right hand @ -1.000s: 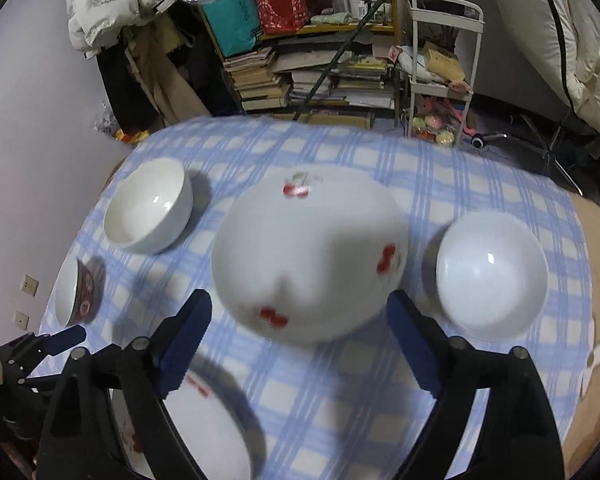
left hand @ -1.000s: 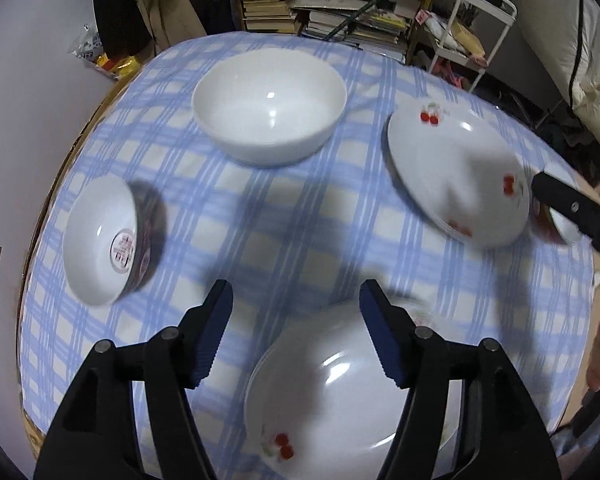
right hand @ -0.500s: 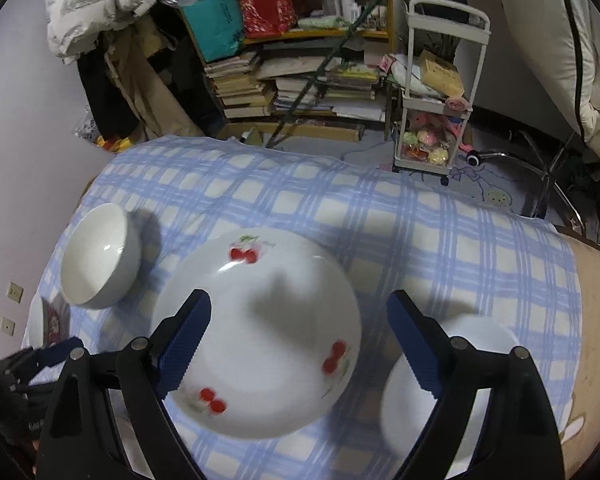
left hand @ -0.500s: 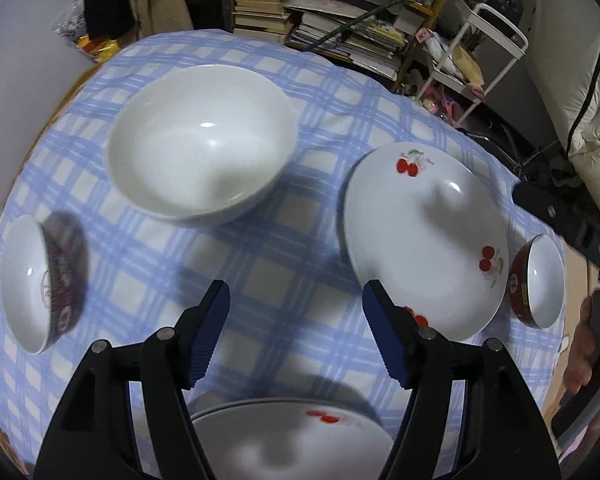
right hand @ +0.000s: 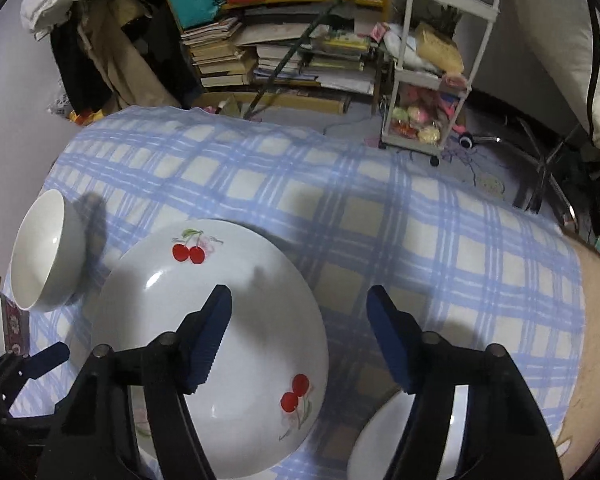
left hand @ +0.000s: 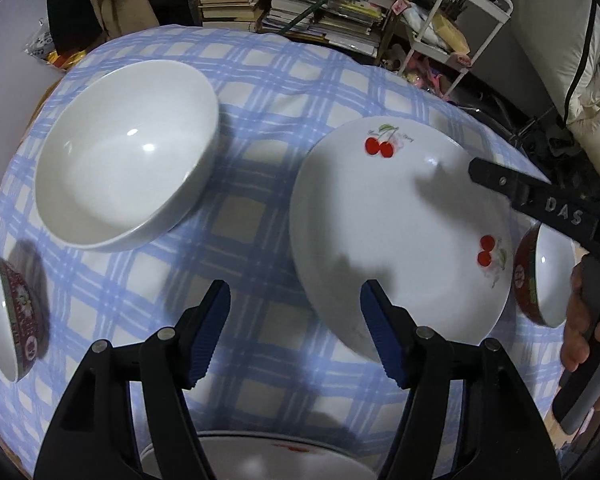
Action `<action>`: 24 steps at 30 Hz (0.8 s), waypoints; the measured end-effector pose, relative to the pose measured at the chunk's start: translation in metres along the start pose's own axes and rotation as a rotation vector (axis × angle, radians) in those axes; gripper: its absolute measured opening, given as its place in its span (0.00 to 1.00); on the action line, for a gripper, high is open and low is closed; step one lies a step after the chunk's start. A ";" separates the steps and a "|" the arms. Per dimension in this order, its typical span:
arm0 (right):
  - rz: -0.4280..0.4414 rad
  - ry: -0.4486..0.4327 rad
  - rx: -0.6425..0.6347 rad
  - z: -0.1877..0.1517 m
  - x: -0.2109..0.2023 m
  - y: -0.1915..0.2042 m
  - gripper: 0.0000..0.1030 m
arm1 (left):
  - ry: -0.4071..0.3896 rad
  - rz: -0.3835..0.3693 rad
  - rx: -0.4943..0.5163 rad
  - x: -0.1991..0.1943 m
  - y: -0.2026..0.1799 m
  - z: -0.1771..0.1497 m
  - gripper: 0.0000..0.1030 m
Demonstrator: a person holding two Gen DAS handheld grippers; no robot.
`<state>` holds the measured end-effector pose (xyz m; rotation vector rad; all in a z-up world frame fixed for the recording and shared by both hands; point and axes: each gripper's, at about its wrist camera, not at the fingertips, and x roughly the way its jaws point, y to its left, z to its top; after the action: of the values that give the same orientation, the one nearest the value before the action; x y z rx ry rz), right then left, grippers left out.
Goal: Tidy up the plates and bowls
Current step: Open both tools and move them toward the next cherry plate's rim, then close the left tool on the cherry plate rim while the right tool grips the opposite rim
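A white cherry-print plate (left hand: pixel 396 224) lies on the blue checked tablecloth (left hand: pixel 260 92); it also shows in the right wrist view (right hand: pixel 228 320). A large white bowl (left hand: pixel 124 160) stands to its left, also in the right wrist view (right hand: pixel 44 252). A red-rimmed small bowl (left hand: pixel 540 276) sits right of the plate, another (left hand: pixel 8 312) at far left. A second cherry plate (left hand: pixel 260 460) is under my left gripper. My left gripper (left hand: pixel 296 332) is open and empty just off the plate's near-left edge. My right gripper (right hand: pixel 300 340) is open and empty above the plate's right edge.
A white bowl (right hand: pixel 380 440) lies at the bottom of the right wrist view. Beyond the table's far edge stand stacked books (right hand: pixel 284 60) and a white trolley (right hand: pixel 432 80). A hand (left hand: pixel 584 320) holds the right gripper at the right edge.
Both grippers have moved forward and lower over the table. The cherry plate now sits closer to both. The near plate has slid further beneath my left gripper.
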<state>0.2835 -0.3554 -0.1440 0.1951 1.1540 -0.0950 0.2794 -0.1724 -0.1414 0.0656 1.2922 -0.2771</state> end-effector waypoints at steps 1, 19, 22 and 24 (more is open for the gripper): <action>-0.006 0.001 -0.003 0.000 0.001 0.000 0.67 | -0.004 -0.008 -0.001 0.000 -0.001 0.000 0.61; 0.066 0.076 -0.036 -0.003 0.028 -0.009 0.23 | 0.103 -0.086 -0.064 0.031 0.008 0.018 0.16; 0.080 0.075 -0.018 -0.005 0.026 -0.011 0.23 | 0.108 -0.075 -0.044 0.032 0.006 0.023 0.15; 0.098 0.073 -0.009 -0.007 0.023 -0.013 0.22 | 0.114 -0.075 -0.036 0.030 0.006 0.024 0.15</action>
<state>0.2848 -0.3658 -0.1691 0.2485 1.2154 0.0044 0.3110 -0.1765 -0.1640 0.0021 1.4144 -0.3181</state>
